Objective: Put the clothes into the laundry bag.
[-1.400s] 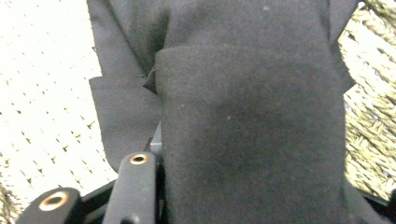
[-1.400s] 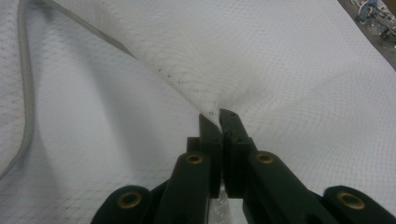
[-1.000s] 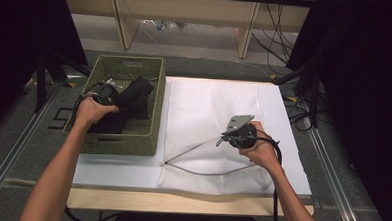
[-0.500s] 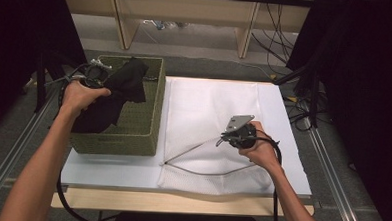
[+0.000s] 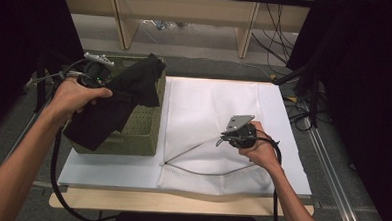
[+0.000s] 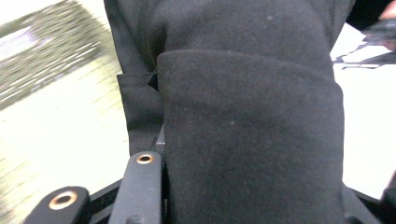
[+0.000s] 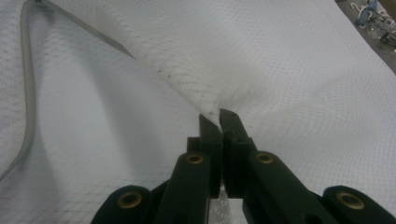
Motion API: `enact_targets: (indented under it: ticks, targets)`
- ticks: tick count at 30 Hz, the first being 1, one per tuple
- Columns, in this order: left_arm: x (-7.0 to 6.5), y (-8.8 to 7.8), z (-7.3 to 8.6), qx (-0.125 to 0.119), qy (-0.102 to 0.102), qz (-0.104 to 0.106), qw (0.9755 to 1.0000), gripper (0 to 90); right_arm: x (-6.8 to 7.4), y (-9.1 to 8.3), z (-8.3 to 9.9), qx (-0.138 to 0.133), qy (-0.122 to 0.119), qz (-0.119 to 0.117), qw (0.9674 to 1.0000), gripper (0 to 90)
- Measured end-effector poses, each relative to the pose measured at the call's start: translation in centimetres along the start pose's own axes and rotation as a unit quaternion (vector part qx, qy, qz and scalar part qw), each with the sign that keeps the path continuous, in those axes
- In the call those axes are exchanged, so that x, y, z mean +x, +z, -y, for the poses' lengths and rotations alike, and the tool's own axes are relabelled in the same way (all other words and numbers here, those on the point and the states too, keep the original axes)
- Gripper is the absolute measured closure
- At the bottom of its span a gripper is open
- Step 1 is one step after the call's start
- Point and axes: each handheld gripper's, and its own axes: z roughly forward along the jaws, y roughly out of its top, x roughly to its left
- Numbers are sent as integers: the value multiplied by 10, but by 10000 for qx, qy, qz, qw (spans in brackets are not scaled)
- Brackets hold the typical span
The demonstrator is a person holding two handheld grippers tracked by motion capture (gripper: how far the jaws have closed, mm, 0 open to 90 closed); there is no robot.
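Over the green basket at table left, left gripper is up off the table, jaws part closed and clamped on a black garment; cloth hangs from the jaws, its lower part draped down the basket's near-left side, upper fold bunched above the basket's far rim; left gripper view: garment thick between the black jaws, blocking most of the frame, blurred basket weave off to the left edge; left hand wraps the gripper body, cable trailing down past the forearm; right gripper sits low over the white mesh laundry bag spread on the white table cover, well apart from the basket; right gripper view: jaws nearly fully closed, pinching a raised peak of mesh, fabric tented up to the tips; grey zipper edge of the bag runs as a V from a point near the bag's left side, mouth held agape under the right gripper; right hand grips from the near side; wooden table edge at front.
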Motion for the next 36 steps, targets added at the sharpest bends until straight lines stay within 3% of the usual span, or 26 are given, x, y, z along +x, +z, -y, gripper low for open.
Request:
enact_targets:
  ticks: [1,2,3,6,10,13,14,15,17,22,23,25,26,27,31,32,36]
  targets:
    - [0,0,0,0,0,0,10000,611,0,0,0,0,0,0,10000,896]
    - [-15,-2,2,62,185,165,9997,611,1,-1,0,5,133,11,9999,896]
    - [-23,-3,3,96,256,221,9994,611,0,-3,-1,-36,113,55,9999,897]
    - [-52,0,14,133,390,450,9981,611,0,-5,-2,-125,139,102,9998,898]
    - [-80,10,29,208,465,774,9957,611,1,-5,-4,-149,111,125,9997,898]
    - [-91,20,40,254,535,1067,9925,610,1,-5,-4,-176,181,90,9996,898]
    - [-95,25,43,287,496,1075,9926,610,1,-5,-5,-193,191,71,9996,898]
    - [-99,29,46,405,639,1035,9917,610,1,-5,-5,-197,196,65,9996,898]
    - [-106,35,51,429,697,1080,9908,610,1,-5,-5,-183,200,22,9996,897]
    - [-124,50,63,438,674,1434,9864,610,0,-7,-5,-220,245,17,9995,898]
    - [-127,54,67,423,566,1556,9853,610,0,-6,-4,-246,246,47,9994,898]
    - [-134,65,73,491,467,1766,9819,610,1,-8,-5,-261,234,63,9994,898]
    - [-136,70,76,565,517,1839,9800,610,1,-8,-5,-261,234,63,9994,898]
    - [-139,77,79,573,489,1821,9804,610,-1,-8,-5,-280,129,88,9995,898]
    - [-143,103,87,680,386,2032,9760,609,-1,-12,-6,-303,209,59,9993,898]
    - [-144,109,88,706,359,2085,9748,609,-2,-12,-7,-329,128,46,9994,898]
    - [-149,128,88,774,174,2119,9741,606,-1,-12,-7,-317,199,62,9993,898]
